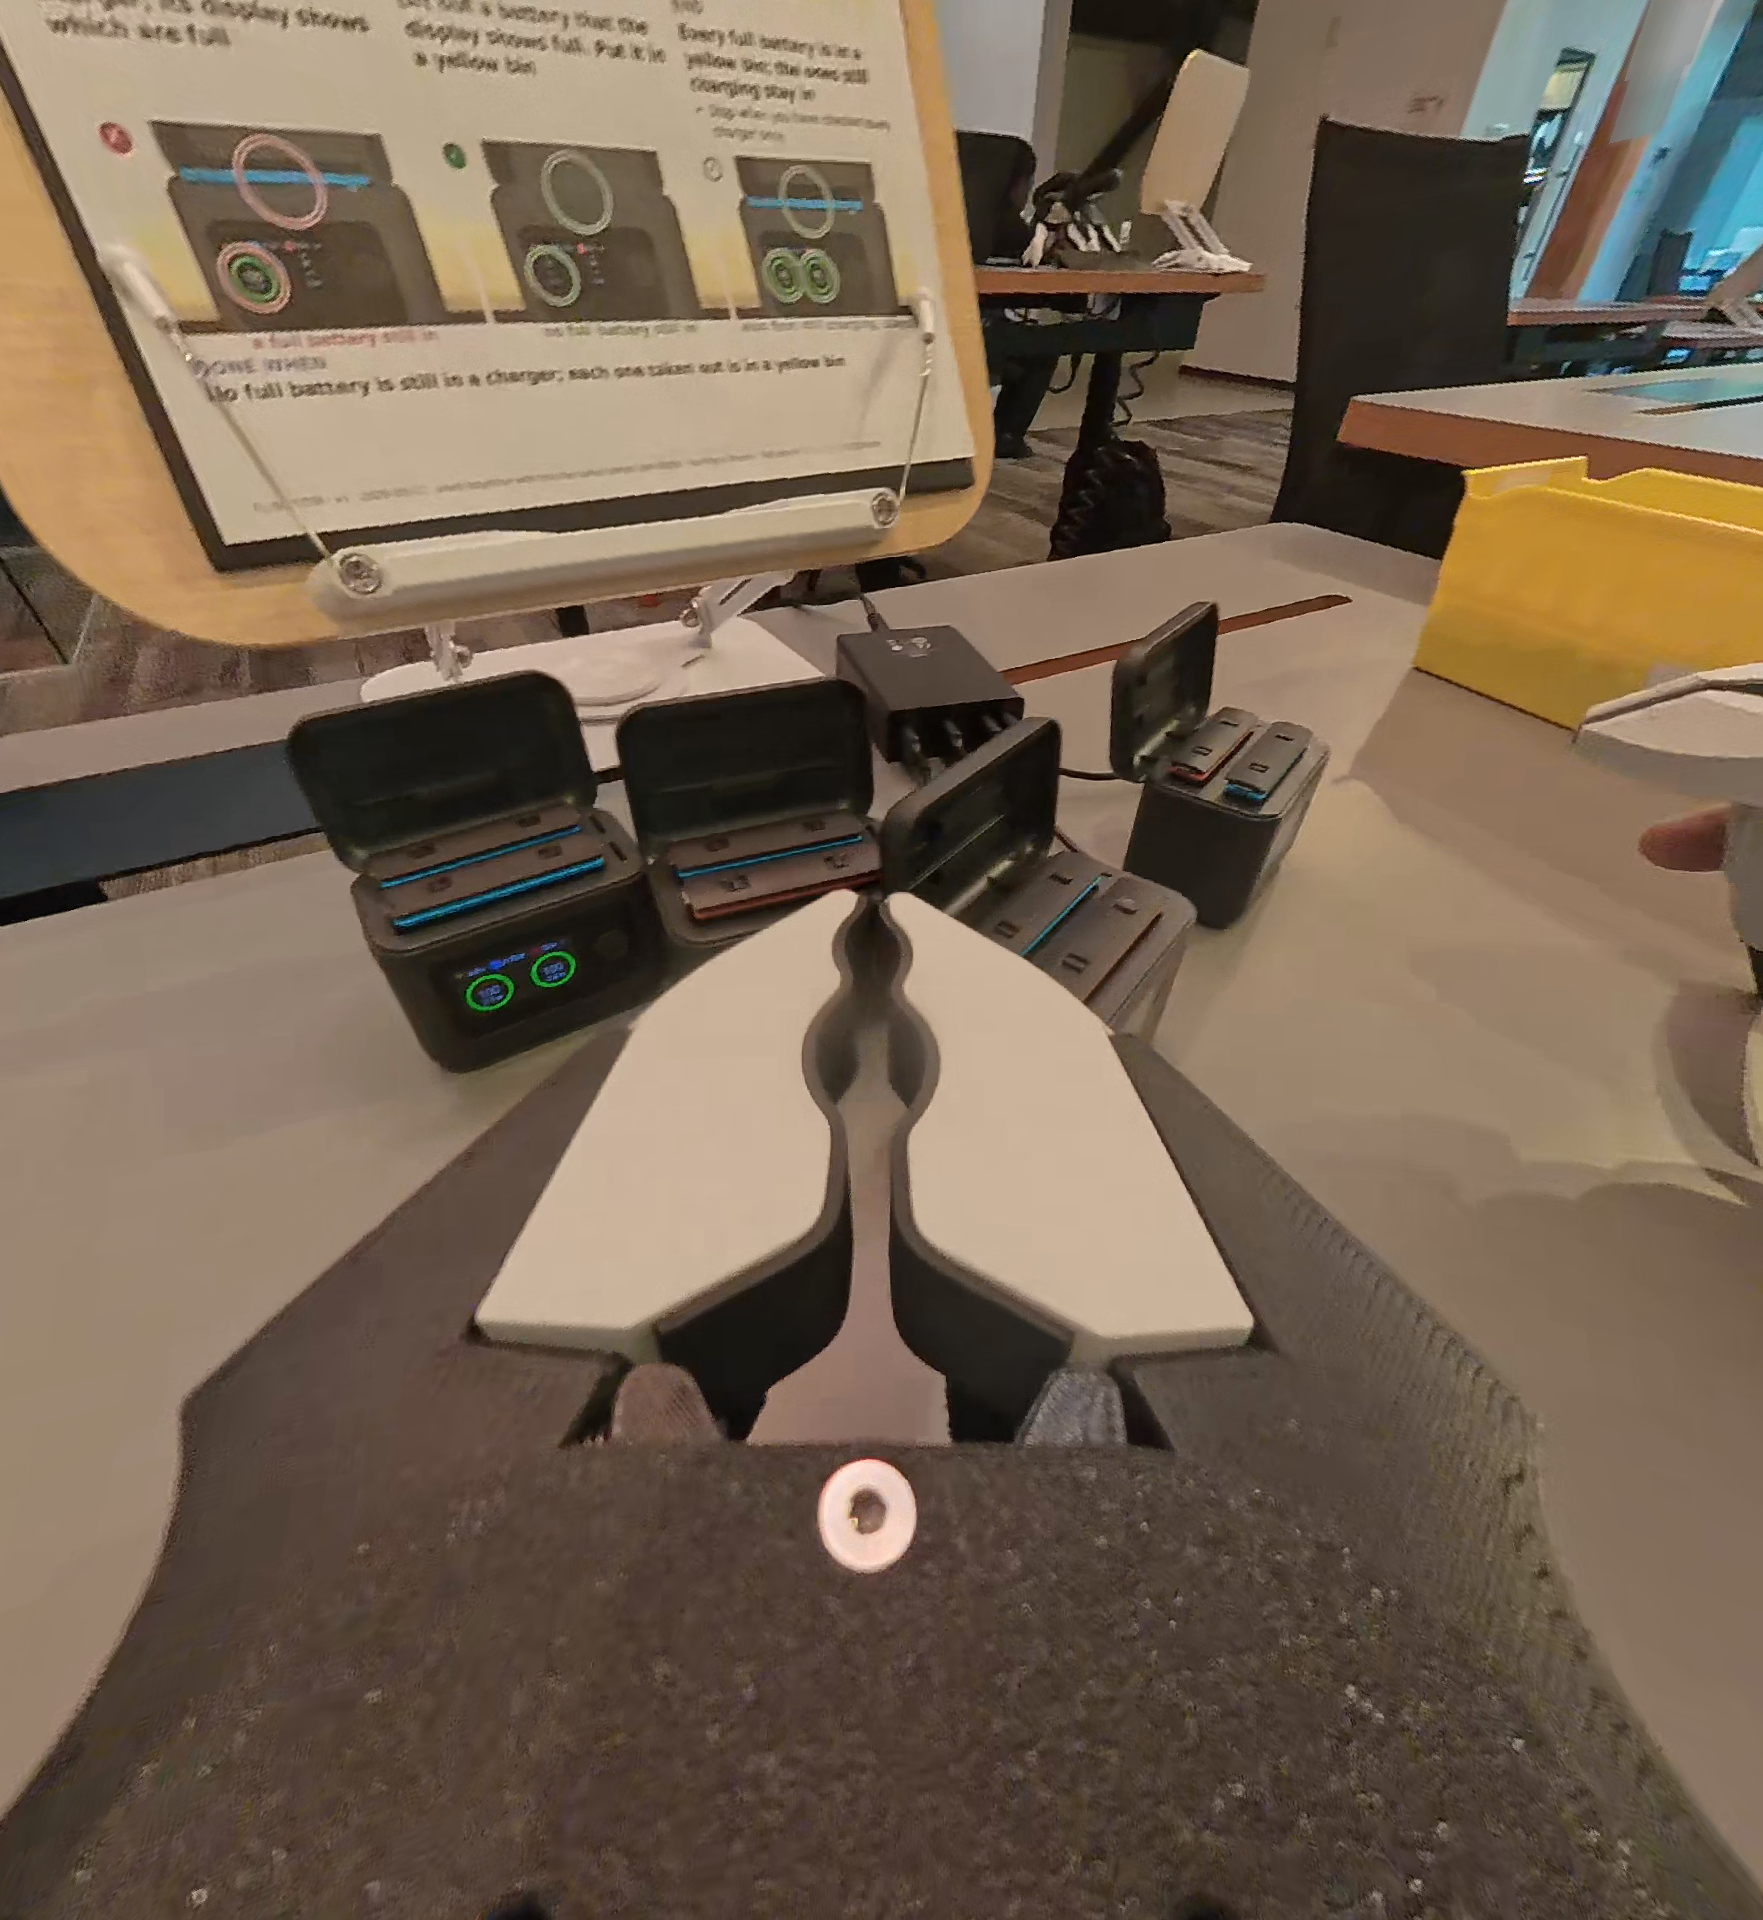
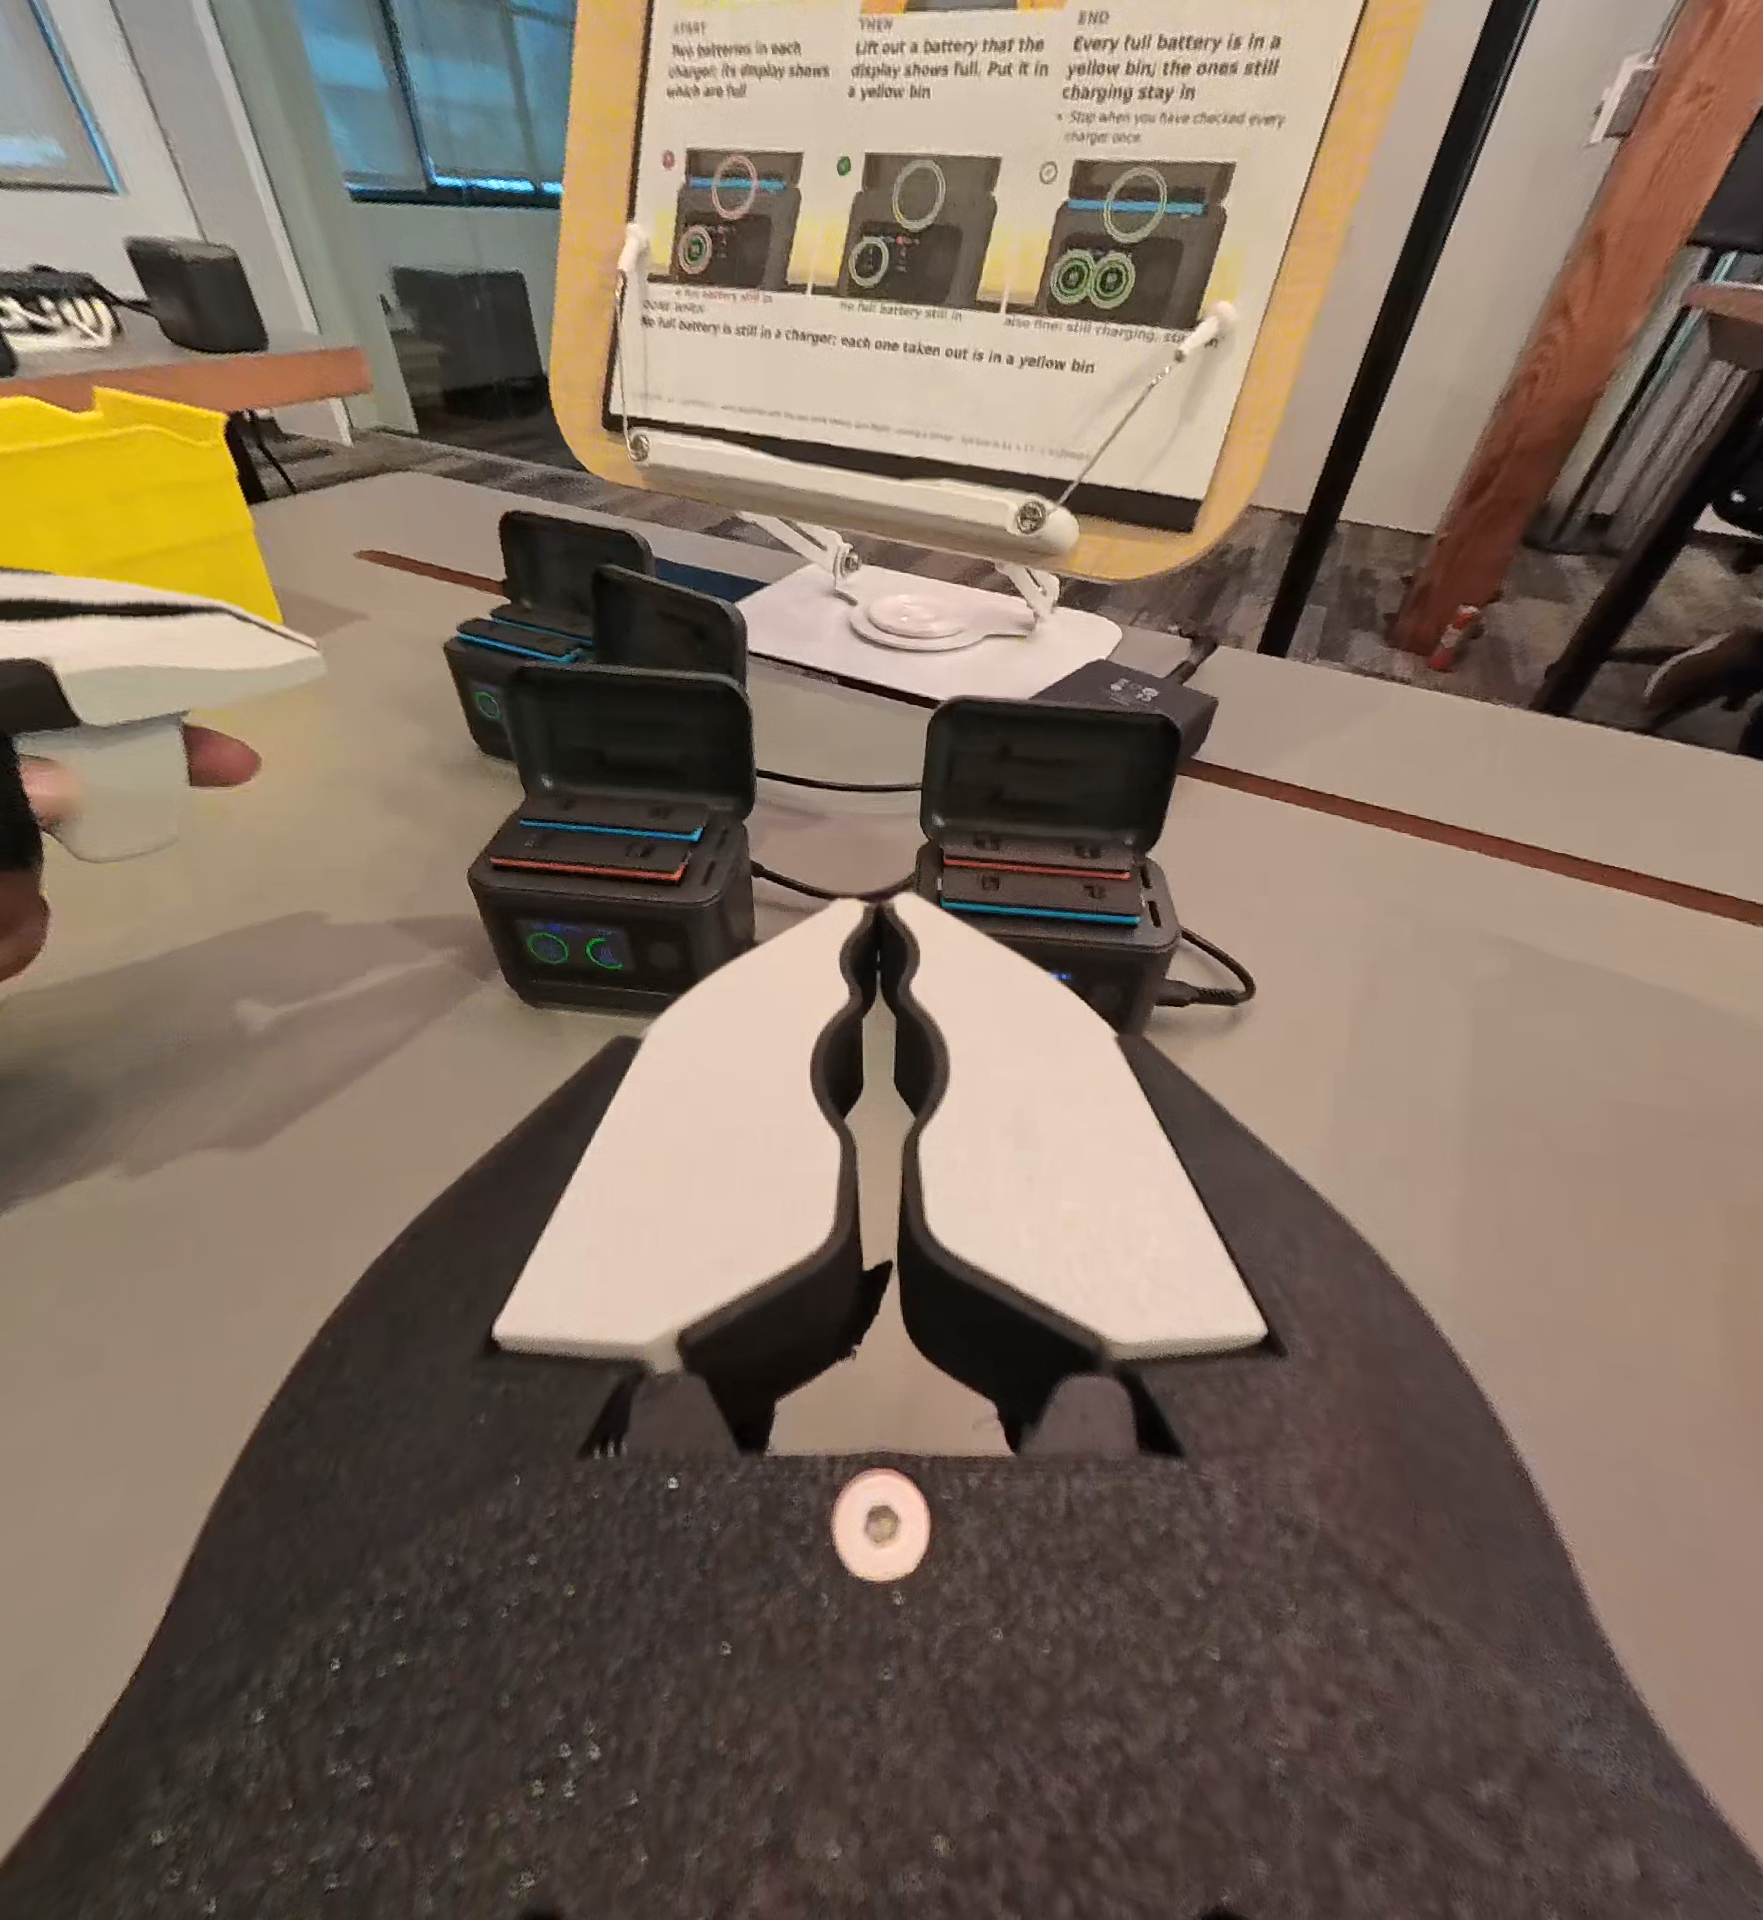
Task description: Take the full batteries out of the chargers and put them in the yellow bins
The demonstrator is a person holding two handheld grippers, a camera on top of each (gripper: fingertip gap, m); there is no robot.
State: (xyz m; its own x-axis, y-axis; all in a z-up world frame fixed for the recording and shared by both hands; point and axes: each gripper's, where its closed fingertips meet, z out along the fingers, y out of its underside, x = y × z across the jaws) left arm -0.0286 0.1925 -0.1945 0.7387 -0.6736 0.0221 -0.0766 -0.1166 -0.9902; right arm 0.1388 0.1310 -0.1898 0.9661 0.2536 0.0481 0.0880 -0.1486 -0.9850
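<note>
Both tools, left [image 1: 872, 914] and right [image 2: 872, 912], are hovering closed and empty, chargers [image 1: 513, 914] sitting mid-frame on the desk [image 1: 181, 1143], so I'd be opening wide first, then pinching one full battery [image 1: 487, 862] squarely.

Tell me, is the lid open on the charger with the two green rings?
Open. In the left wrist view, that charger's lid stands tipped back, and two blue-edged batteries show in its slots.

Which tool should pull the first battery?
Probably left. The left tool, shut and empty, faces the dark charger with two full green rings. The right tool is also shut and empty; its nearest charger shows one partial ring.
</note>
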